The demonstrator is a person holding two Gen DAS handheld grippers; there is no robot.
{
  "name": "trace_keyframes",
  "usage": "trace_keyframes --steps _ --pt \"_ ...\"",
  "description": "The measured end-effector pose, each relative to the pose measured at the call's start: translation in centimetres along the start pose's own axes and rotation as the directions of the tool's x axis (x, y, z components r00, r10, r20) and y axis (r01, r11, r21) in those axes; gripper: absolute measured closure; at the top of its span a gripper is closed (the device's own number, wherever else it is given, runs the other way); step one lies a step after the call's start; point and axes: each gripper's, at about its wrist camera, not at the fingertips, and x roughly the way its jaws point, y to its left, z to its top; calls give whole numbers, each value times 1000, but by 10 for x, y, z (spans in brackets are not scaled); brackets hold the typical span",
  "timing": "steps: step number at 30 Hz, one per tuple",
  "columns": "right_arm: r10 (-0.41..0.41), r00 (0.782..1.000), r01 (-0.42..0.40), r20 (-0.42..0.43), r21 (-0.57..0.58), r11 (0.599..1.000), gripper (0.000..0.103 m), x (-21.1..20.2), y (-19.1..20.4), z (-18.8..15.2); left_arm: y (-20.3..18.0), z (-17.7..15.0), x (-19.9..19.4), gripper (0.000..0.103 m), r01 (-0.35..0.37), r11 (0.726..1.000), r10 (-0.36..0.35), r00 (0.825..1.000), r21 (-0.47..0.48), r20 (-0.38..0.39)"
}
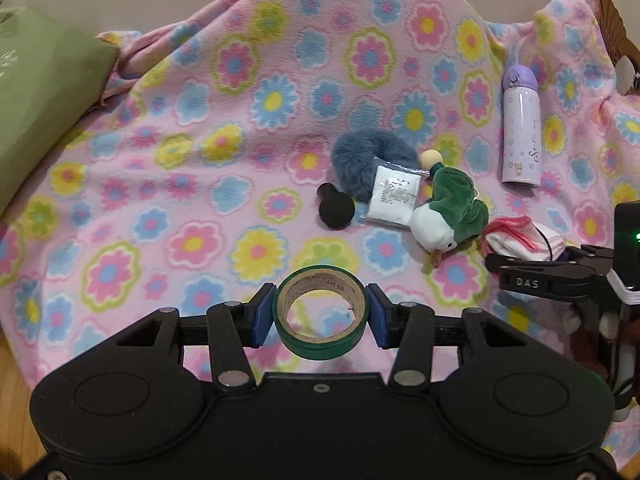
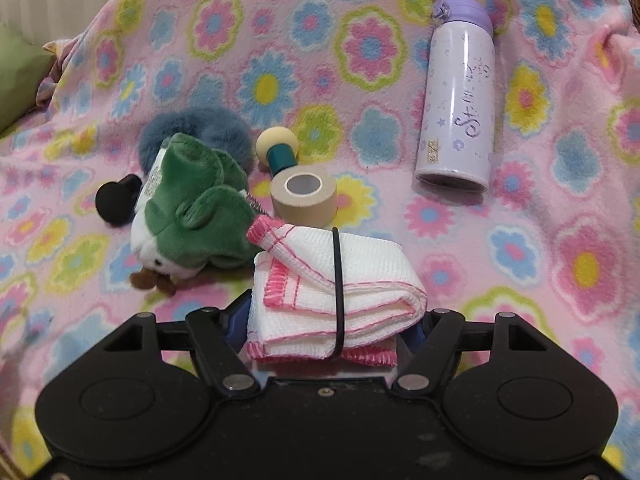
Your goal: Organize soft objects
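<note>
Left wrist view: my left claw [image 1: 320, 314] squeezes the green tape roll [image 1: 319, 316], bottom middle. My right claw [image 2: 322, 330] pinches the folded cloth [image 2: 334, 292], low center, touching the green plush duck [image 2: 192, 216]. The cloth's black band [image 2: 338, 280] could snag the duck.

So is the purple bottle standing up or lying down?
Lying down. The bottle rests lengthwise on the blanket, its base showing as an open oval.
</note>
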Motion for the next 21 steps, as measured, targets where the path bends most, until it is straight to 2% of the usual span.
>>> trace_keyframes --steps 4,9,14,21 --pt "-47 998 48 -30 16 999 33 -20 -5 -4 2 -9 -13 56 -7 1000 7 1000 -9 -5" --pt "-71 997 72 -15 74 995 33 -60 -15 -8 -1 -24 -30 56 -1 1000 1 1000 -10 -6" --pt "-15 1000 12 18 191 982 33 -110 -24 -13 -5 -40 -51 56 9 1000 -9 1000 -15 3" --pt "61 992 -84 110 218 972 33 -181 -7 -39 -11 -59 -79 56 20 999 -19 1000 -34 20"
